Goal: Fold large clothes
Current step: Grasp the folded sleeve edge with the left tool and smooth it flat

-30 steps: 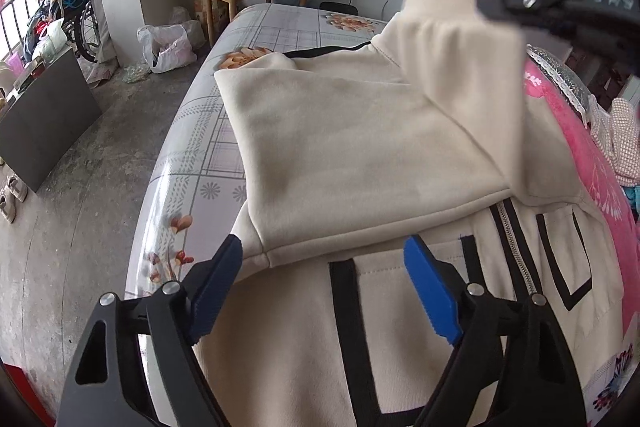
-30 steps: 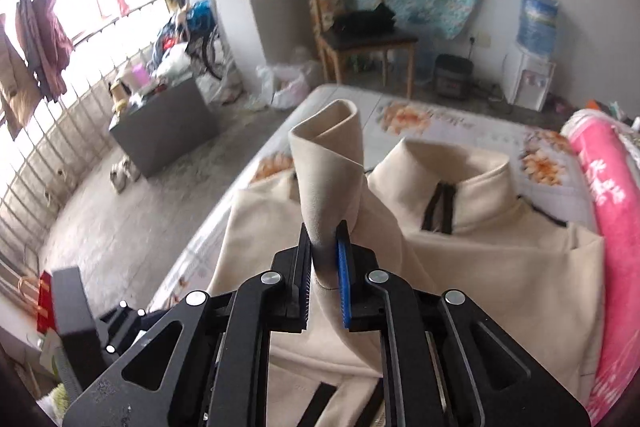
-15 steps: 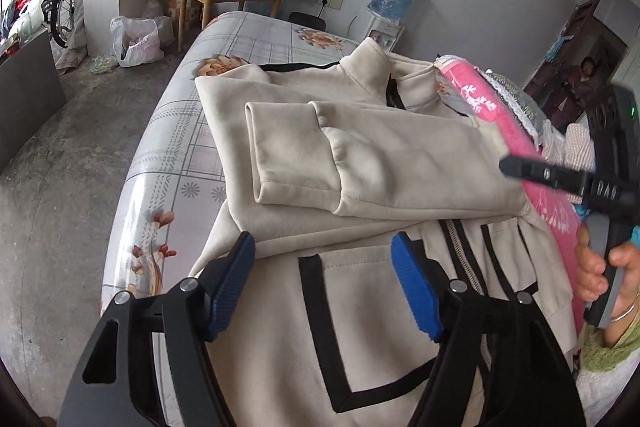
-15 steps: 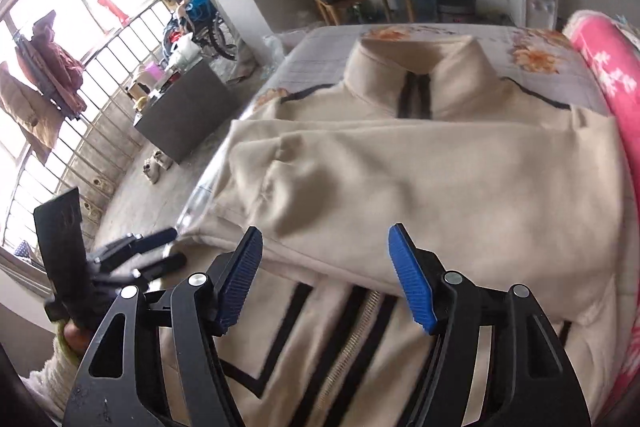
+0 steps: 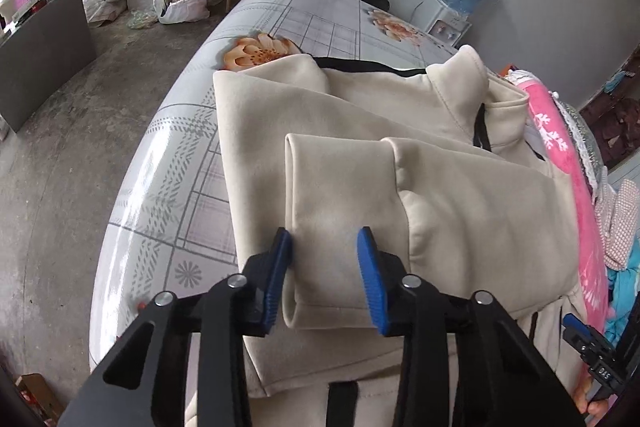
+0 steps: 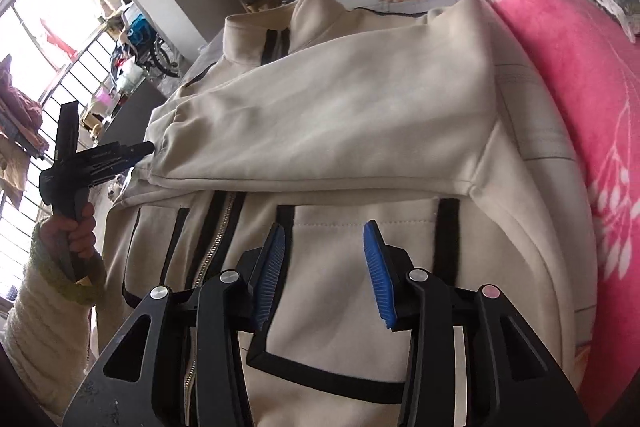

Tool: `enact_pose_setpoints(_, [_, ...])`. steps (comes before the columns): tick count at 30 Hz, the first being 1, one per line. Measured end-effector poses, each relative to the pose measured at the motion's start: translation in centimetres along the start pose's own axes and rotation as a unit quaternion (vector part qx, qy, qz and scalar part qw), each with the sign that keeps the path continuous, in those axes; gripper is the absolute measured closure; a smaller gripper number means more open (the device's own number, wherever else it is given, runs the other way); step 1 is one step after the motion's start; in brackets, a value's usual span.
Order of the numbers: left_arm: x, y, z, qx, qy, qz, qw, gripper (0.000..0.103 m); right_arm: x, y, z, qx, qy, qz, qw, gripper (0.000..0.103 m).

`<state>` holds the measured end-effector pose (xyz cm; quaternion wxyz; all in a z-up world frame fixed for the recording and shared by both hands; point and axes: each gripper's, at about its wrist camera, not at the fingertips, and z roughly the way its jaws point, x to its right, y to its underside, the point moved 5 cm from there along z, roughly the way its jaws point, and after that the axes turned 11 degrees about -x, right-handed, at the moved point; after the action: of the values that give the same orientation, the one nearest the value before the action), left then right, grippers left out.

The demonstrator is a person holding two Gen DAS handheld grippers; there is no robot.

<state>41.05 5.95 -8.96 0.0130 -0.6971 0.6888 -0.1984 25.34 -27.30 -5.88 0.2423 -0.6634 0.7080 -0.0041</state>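
So the cream jacket (image 5: 460, 211) was lying face up on the bed (image 5: 176, 155), collar toward the far wall, with both sleeves already folded across the chest and the zipper and black-trimmed pockets showing below them. The left gripper (image 5: 324, 259) was tipped steeply down over the cuff (image 5: 332, 219) of the top sleeve, and its jaws had just been closing in, with the cuff sitting between the blue pads. From what I could see they weren't pinching it yet, one pad maybe just brushing the cuff's edge, so I'd call them apart around the cuff. The right gripper (image 6: 324, 259) was angled down too, hovering over the pocket panel (image 6: 336, 251) below the folded sleeve; its jaws had also just been narrowing, but nothing was caught in them, just flat fabric under the gap. You could see the person's left hand (image 6: 74, 231) in a fuzzy sleeve gripping the handle out at the left edge of the jacket. My take on doing this bit well: if the cuff needs tidying, grab only the cuff layer, not the chest fabric under it, and lay it flat and square with the side edge before letting go. Then take the hem with both grippers evenly so the bottom folds up over the sleeves without dragging them out of place. Thick fleece like this tends to spring back, so press the fold.
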Motion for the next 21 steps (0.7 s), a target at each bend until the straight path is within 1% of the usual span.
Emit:
enact_pose_setpoints(1, [0.2, 0.0, -0.1, 0.004, -0.01, 0.007, 0.9999, 0.089, 0.4, 0.1, -0.1, 0.0, 0.005, 0.003, 1.0, 0.065])
enact_pose_setpoints(2, [0.3, 0.1, -0.3, 0.01, -0.021, 0.014, 0.9996, 0.093, 0.7, 0.3, -0.1, 0.0, 0.01, 0.004, 1.0, 0.065])
enact_pose_setpoints(4, [0.7, 0.2, -1.6, 0.031, -0.029, 0.026, 0.9988, 0.096, 1.4, 0.6, -0.2, -0.003, 0.021, 0.004, 1.0, 0.066])
enact_pose_setpoints(7, [1.8, 0.2, -5.0, 0.079, -0.034, 0.051, 0.995, 0.096, 2.2, 0.9, -0.8, 0.002, 0.035, 0.001, 0.999, 0.066])
enact_pose_setpoints(9, [2.0, 0.2, -6.2, 0.092, -0.04, 0.052, 0.9936, 0.096, 2.7, 1.0, -1.3, 0.008, 0.038, 0.002, 0.999, 0.066])
enact_pose_setpoints(11, [1.7, 0.2, -5.6, 0.085, -0.056, 0.053, 0.9934, 0.096, 3.3, 1.0, -1.6, 0.012, 0.039, 0.007, 0.999, 0.066])
enact_pose_setpoints(14, [0.6, 0.6, -2.4, 0.044, -0.087, 0.047, 0.9941, 0.096, 4.3, 1.2, -1.5, 0.013, 0.043, 0.019, 0.999, 0.067])
enact_pose_setpoints(16, [-0.1, 1.1, -0.8, 0.025, -0.092, 0.04, 0.9946, 0.095, 4.7, 1.5, -1.5, 0.01, 0.044, 0.028, 0.999, 0.069])
enact_pose_setpoints(17, [-0.3, 1.2, -0.6, 0.025, -0.092, 0.039, 0.9947, 0.092, 4.8, 1.7, -1.6, 0.011, 0.042, 0.029, 0.999, 0.069])
enact_pose_setpoints(18, [-0.3, 1.3, -0.9, 0.03, -0.089, 0.036, 0.9949, 0.092, 4.8, 1.8, -1.8, 0.012, 0.043, 0.029, 0.999, 0.069])
enact_pose_setpoints(21, [0.2, 1.6, -3.3, 0.056, -0.088, 0.044, 0.9935, 0.092, 4.4, 2.1, -2.8, 0.018, 0.056, 0.019, 0.998, 0.068])
